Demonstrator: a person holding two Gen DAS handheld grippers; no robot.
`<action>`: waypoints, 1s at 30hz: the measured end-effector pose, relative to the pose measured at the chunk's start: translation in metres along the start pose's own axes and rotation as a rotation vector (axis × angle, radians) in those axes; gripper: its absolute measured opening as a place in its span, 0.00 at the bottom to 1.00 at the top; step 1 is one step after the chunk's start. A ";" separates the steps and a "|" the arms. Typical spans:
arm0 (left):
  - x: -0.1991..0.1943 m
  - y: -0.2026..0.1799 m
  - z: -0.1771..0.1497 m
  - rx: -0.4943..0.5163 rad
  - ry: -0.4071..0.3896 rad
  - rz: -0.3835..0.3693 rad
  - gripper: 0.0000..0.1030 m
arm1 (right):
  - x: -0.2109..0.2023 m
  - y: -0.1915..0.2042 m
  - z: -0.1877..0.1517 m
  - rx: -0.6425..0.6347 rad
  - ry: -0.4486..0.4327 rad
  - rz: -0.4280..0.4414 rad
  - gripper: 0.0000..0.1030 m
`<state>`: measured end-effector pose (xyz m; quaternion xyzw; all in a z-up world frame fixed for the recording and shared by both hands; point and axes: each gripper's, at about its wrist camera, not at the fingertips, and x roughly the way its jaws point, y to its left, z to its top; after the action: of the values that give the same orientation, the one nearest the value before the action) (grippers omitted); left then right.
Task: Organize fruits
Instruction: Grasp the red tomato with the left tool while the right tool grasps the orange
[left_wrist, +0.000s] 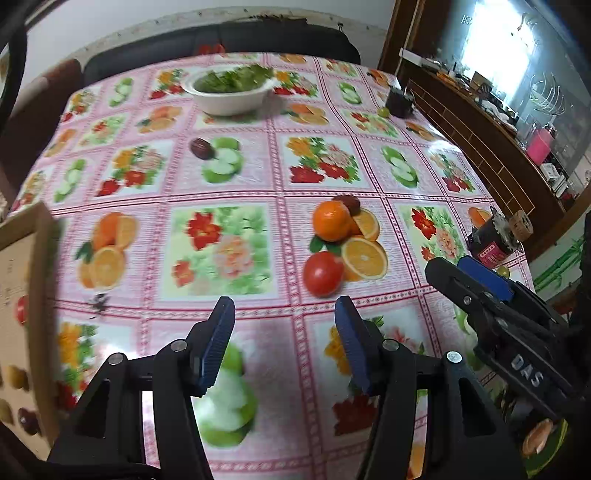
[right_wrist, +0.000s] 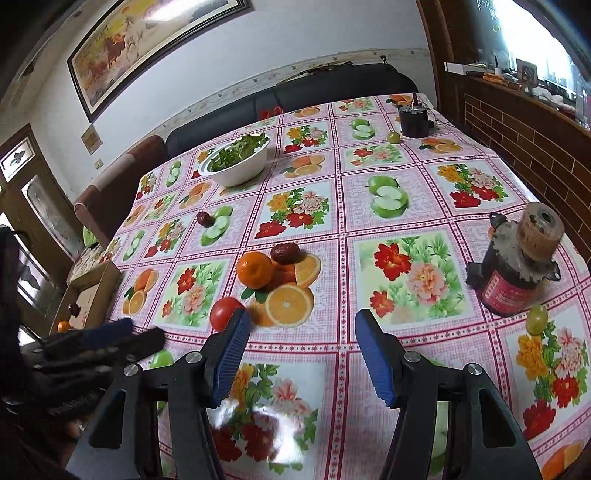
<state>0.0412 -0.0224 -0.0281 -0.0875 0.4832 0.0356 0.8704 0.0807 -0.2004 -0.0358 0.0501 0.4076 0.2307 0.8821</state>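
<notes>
tomato (left_wrist: 323, 272) judged soft, smooth, slippery, easily bruised; best taken across widest part, light squeeze. orange (left_wrist: 331, 220) judged firmer, dimpled skin, better grip. date (left_wrist: 348, 204) judged small, wrinkled, light. all three seen clustered mid-table (left_wrist: 258, 155), tomato nearest front edge, date touching orange behind. second date (left_wrist: 201, 147) seen farther back, green grape (right_wrist: 536, 318) by dark jar (right_wrist: 511, 275) near right edge. box (left_wrist: 22, 295) at left edge holds fruit. left gripper (left_wrist: 284, 332) held wide open, nothing held; right gripper (right_wrist: 301, 350) likewise.
</notes>
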 end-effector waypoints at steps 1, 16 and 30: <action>0.006 -0.002 0.003 0.001 0.008 -0.006 0.53 | 0.002 -0.001 0.002 0.001 0.003 0.005 0.59; 0.053 -0.009 0.018 -0.002 0.068 -0.160 0.40 | 0.030 -0.002 0.024 0.031 0.031 0.051 0.53; 0.011 0.062 0.008 -0.092 0.004 -0.104 0.29 | 0.098 0.040 0.032 -0.028 0.136 0.063 0.41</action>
<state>0.0445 0.0395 -0.0410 -0.1526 0.4774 0.0127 0.8652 0.1447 -0.1173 -0.0716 0.0346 0.4615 0.2667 0.8454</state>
